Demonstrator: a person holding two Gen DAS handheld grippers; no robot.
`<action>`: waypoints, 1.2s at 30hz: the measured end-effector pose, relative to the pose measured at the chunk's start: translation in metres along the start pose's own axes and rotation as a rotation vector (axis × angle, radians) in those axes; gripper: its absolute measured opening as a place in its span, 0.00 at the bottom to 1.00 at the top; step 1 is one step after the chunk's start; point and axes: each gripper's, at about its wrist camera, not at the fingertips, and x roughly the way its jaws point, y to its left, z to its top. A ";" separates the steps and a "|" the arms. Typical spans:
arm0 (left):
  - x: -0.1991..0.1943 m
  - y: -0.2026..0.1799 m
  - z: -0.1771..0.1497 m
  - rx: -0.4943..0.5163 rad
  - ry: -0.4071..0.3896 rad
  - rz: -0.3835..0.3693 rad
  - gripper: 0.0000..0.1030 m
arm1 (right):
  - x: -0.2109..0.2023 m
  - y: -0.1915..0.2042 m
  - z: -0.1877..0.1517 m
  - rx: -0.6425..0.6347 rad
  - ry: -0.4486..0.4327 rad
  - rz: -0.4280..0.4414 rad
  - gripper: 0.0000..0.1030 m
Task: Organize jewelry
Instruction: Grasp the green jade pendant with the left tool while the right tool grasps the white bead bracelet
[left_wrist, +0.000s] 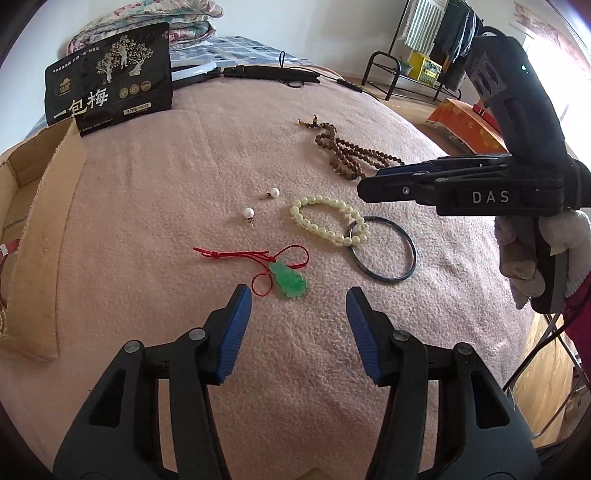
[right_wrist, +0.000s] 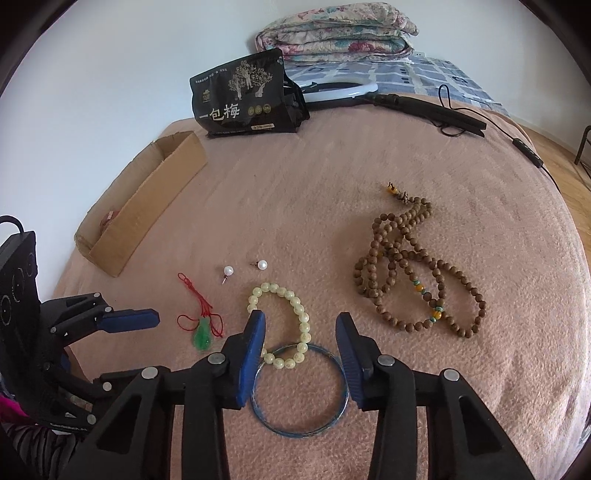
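Note:
Jewelry lies on a pink blanket (left_wrist: 155, 206). A green pendant on a red cord (left_wrist: 290, 282) lies just ahead of my open left gripper (left_wrist: 299, 295). Two pearl earrings (left_wrist: 248, 213) sit beyond it. A pale bead bracelet (left_wrist: 328, 219) overlaps a dark blue bangle (left_wrist: 384, 249). A brown bead necklace (left_wrist: 351, 151) lies farther back. My right gripper (right_wrist: 301, 321) is open above the bangle (right_wrist: 299, 424) and the bracelet (right_wrist: 291, 314); the necklace (right_wrist: 413, 273) is to its right, the pendant (right_wrist: 202, 338) to its left. The cardboard box (right_wrist: 147, 206) stands at the left.
A black snack bag (left_wrist: 110, 81) stands at the back by the cardboard box (left_wrist: 40, 221). A ring light and black stand with cable (right_wrist: 424, 107) lie at the far edge. Folded quilts (right_wrist: 336, 31) are behind. The blanket's right edge drops to a wooden floor (left_wrist: 413, 107).

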 end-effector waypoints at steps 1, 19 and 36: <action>0.003 0.000 0.000 -0.003 0.002 0.005 0.54 | 0.002 0.000 0.001 -0.002 0.003 -0.002 0.39; 0.031 0.002 0.006 -0.047 0.044 0.050 0.44 | 0.035 -0.001 0.012 -0.016 0.078 0.021 0.28; 0.033 0.012 0.006 -0.052 0.021 0.082 0.15 | 0.050 0.013 0.011 -0.101 0.115 -0.064 0.07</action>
